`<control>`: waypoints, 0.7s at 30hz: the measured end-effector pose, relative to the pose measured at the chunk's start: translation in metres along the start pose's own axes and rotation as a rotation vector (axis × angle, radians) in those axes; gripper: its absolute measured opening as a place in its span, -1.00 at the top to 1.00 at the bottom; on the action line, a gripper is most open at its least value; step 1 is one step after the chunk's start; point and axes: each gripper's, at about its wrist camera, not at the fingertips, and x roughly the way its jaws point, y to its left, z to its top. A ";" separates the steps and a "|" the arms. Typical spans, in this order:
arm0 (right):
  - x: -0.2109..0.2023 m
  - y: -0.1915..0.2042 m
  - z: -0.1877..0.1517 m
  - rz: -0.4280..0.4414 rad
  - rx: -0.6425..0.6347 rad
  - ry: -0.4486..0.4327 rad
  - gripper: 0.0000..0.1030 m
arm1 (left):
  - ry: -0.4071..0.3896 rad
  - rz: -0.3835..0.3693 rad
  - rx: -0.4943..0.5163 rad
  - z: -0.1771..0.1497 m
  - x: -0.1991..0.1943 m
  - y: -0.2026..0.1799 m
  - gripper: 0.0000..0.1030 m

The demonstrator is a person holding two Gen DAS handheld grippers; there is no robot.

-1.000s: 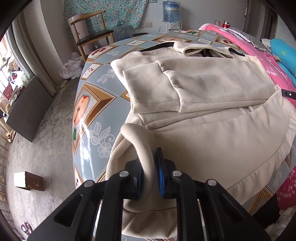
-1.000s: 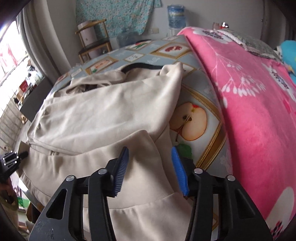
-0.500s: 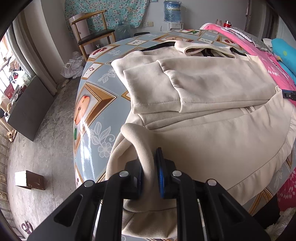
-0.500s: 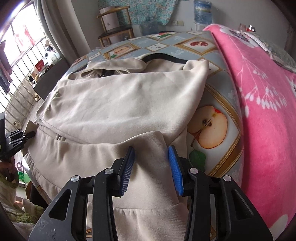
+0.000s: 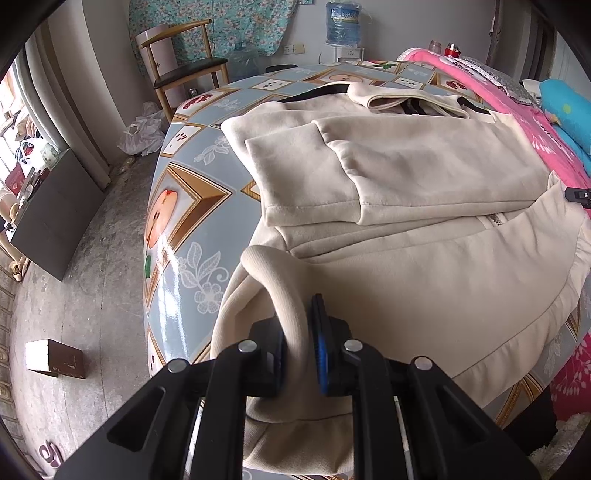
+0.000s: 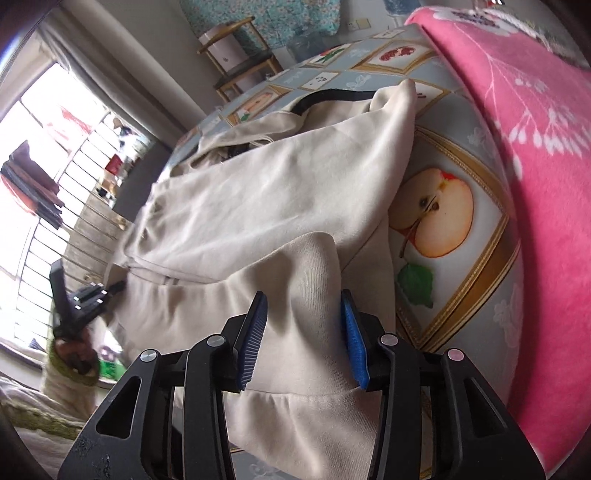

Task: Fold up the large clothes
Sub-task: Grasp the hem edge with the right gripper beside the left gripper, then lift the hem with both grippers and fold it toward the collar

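Note:
A cream fleece jacket (image 5: 406, 177) lies spread on the patterned table (image 5: 184, 206), with one sleeve folded across its chest. My left gripper (image 5: 299, 332) is shut on a rolled fold of the hem at the near left corner. In the right wrist view the same jacket (image 6: 258, 192) rises in a peak between the blue pads of my right gripper (image 6: 303, 332), which is shut on the bunched hem at the other corner. The left gripper (image 6: 85, 295) shows at the far left there, in a person's hand. The tip of the right gripper (image 5: 580, 194) peeks in at the right edge of the left wrist view.
A pink flowered blanket (image 6: 535, 147) covers the table's right side. A wooden chair (image 5: 181, 70) and a water bottle (image 5: 343, 22) stand by the back wall. A dark cabinet (image 5: 59, 218) and a small box (image 5: 55, 358) are on the floor at left.
The right gripper has turned and tilted, still with the hem between its pads, so its view now swings toward the window. The left gripper has kept still on its fold.

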 end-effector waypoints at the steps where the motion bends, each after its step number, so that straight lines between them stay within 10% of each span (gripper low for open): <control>1: 0.002 -0.002 0.000 0.000 0.009 0.001 0.21 | -0.001 -0.002 -0.001 0.000 0.000 0.000 0.74; 10: 0.018 0.041 -0.010 -0.324 -0.165 0.011 0.70 | 0.019 0.023 -0.015 0.003 0.000 -0.003 0.74; 21: 0.032 0.069 -0.026 -0.613 -0.293 -0.004 0.74 | 0.040 0.046 -0.014 0.006 0.002 -0.006 0.74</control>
